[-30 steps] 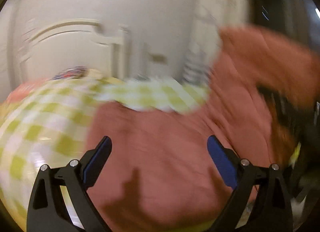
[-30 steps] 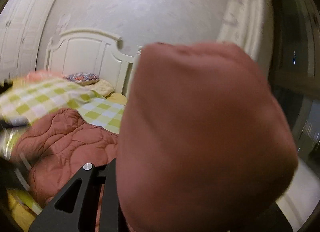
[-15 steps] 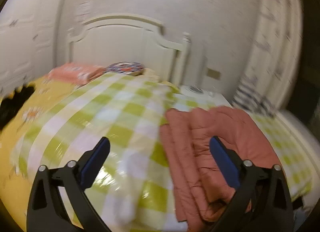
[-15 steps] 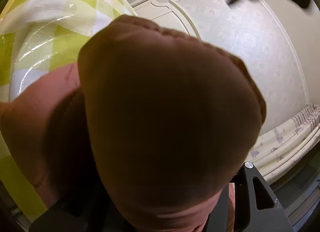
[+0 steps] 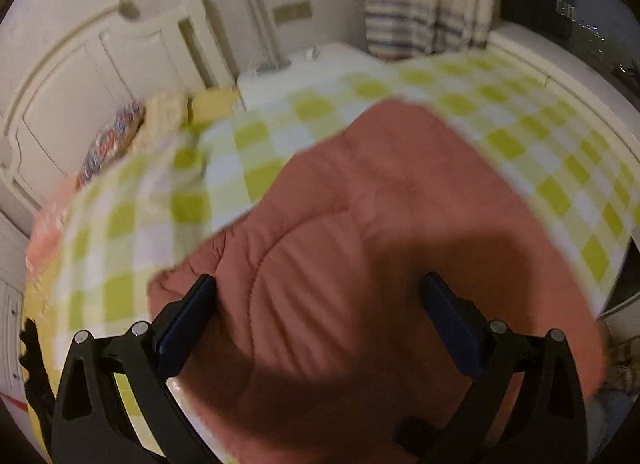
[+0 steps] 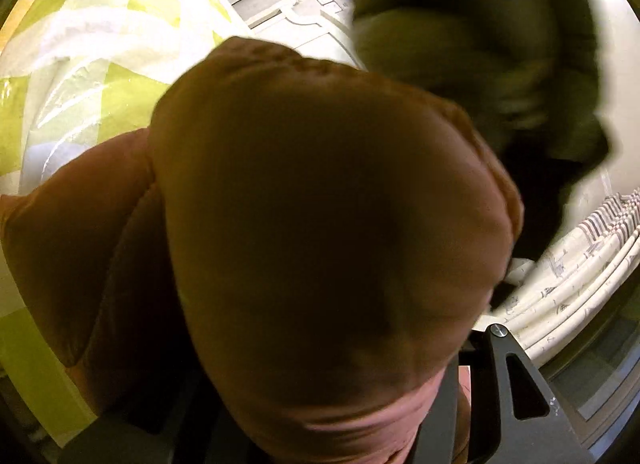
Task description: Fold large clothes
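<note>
White walls and a white headboard point(image 5: 100, 64) close the room at ten o'clock in the left wrist view, and the bed below carries a green and white checked cover point(image 5: 248, 152). At one o'clock a striped curtain point(image 5: 424, 4) hangs beside a dark window.

On this cover lies the jacket point(image 5: 380, 224), a padded reddish piece, filling the middle of the left view from six o'clock up to twelve. The left gripper point(image 5: 320, 304) stands with its jaws wide apart over the padded cloth and pinches nothing; one blue pad point(image 5: 188, 316) touches or nearly touches the jacket's left edge.

In the right wrist view a thick bundle of the same jacket point(image 6: 320, 224) covers almost the whole picture. It seems to be held by the right gripper point(image 6: 360, 404), but the fingertips are hidden behind the cloth, so I cannot tell how the jaws stand.

To do this fold well, I think the right side should bring its bundle flat over the lying part, and the left should press the crease.

Free room is on the cover toward ten o'clock. At four o'clock the bed edge is close, so cloth could slide off there.
</note>
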Available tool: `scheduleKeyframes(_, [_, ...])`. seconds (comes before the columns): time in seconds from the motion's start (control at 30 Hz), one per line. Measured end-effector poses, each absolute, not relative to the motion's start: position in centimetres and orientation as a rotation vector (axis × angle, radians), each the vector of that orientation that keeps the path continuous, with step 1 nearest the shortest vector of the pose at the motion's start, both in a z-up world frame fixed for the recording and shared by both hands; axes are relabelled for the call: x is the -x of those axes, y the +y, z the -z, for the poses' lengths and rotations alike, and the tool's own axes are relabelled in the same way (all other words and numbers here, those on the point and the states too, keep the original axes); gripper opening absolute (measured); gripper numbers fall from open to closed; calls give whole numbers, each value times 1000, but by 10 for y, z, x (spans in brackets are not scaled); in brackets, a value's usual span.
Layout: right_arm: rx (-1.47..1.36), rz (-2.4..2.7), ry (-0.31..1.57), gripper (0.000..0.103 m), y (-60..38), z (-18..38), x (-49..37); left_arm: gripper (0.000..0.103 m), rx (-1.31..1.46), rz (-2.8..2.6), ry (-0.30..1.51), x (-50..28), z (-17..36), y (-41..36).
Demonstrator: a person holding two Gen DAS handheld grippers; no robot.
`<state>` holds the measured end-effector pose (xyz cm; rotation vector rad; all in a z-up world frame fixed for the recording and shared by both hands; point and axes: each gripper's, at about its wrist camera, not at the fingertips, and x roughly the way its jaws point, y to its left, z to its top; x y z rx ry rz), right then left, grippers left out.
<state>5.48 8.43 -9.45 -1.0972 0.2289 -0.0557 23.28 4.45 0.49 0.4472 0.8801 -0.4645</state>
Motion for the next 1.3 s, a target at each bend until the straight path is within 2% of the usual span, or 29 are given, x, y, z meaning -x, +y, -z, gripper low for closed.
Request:
scheduleKeyframes(0.13, [1112, 2, 284, 48, 77, 88, -57, 101, -277, 534, 881, -253, 45, 74])
scheduleKeyframes(0.2, [1126, -32, 303, 48, 71, 82, -50, 101, -256, 527, 844, -252, 50, 80])
scheduleKeyframes(0.37, [978, -252, 345, 57, 31, 37, -4, 101, -283, 517, 801, -247, 53, 78])
scheduleKeyframes(0.5, [638, -428, 402, 57, -10, -26, 13, 101, -259, 533, 785, -248, 52, 82])
scheduleKeyframes(0.63, [300, -349, 414, 57, -66, -73, -22, 101, -254, 529, 769, -243, 49, 84])
scheduleKeyframes(0.7, [276, -324, 476, 57, -74, -59, -32, 101, -269, 519, 767, -242, 48, 82])
scheduleKeyframes(0.77, [393, -354, 580, 59, -56, -18, -56, 101, -305, 502, 777, -239, 44, 78])
scheduleKeyframes(0.83, [567, -295, 520, 59, -26, 16, -60, 101, -390, 440, 811, -234, 33, 72])
scheduleKeyframes(0.93, [630, -266, 493, 59, -17, 21, -57, 101, -418, 277, 858, -224, 4, 69])
scheduleKeyframes(1.1, [628, -255, 490, 59, -17, 23, -45, 101, -235, 318, 735, -181, -61, 69])
scheduleKeyframes(1.2, [628, -253, 490, 59, -12, 24, -43, 101, -229, 270, 737, -180, -43, 66])
scheduleKeyframes(1.3, [598, -280, 480, 59, -10, 40, -20, 101, -204, 207, 845, -208, 16, 76])
